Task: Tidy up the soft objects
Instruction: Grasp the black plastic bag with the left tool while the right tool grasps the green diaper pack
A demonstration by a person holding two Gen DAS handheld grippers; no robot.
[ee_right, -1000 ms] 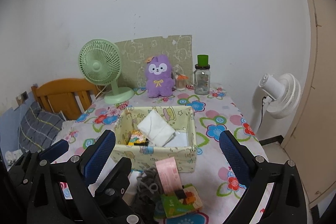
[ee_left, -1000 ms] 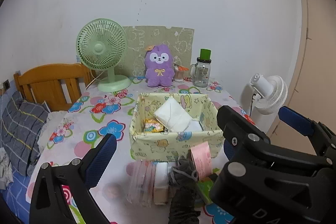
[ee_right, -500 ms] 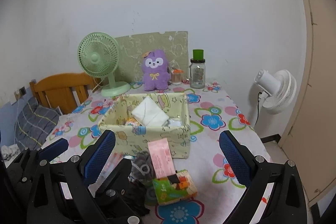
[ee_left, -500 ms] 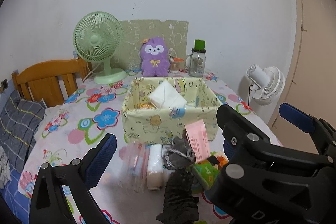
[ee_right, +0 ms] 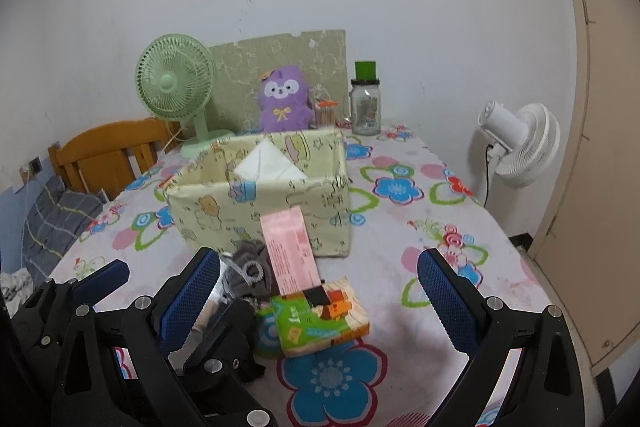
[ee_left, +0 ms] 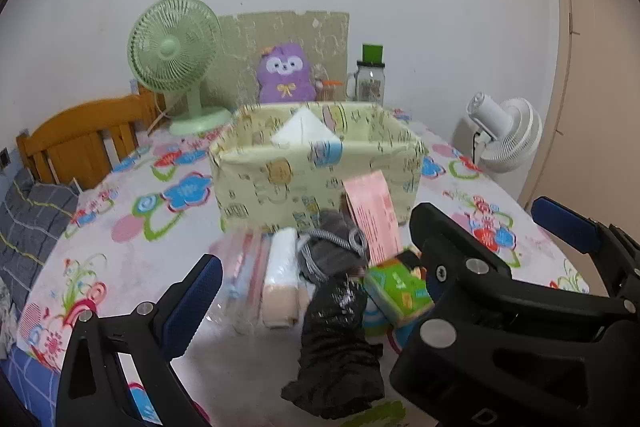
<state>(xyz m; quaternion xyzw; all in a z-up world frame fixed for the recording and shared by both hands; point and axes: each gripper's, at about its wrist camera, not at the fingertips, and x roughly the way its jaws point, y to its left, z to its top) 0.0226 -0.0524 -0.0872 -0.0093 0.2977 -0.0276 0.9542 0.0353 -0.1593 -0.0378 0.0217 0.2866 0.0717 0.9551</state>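
A pale yellow fabric box (ee_left: 316, 171) stands mid-table with a white folded cloth (ee_left: 302, 127) inside; it also shows in the right wrist view (ee_right: 264, 203). In front of it lie a pink packet (ee_right: 290, 251), a grey knitted item (ee_left: 332, 247), a black crumpled cloth (ee_left: 336, 339), a green tissue pack (ee_right: 320, 319), a white roll (ee_left: 282, 279) and a clear bag (ee_left: 240, 267). My left gripper (ee_left: 308, 287) is open above the black cloth. My right gripper (ee_right: 320, 291) is open over the green tissue pack.
A green fan (ee_left: 176, 47), a purple plush (ee_left: 286, 73) and a glass jar with a green lid (ee_left: 370, 79) stand at the table's back. A wooden chair (ee_left: 84, 139) is at the left. A white fan (ee_right: 516, 143) stands on the right, off the table.
Both grippers have dropped lower and moved closer to the items in front of the box. Both stay open and empty.
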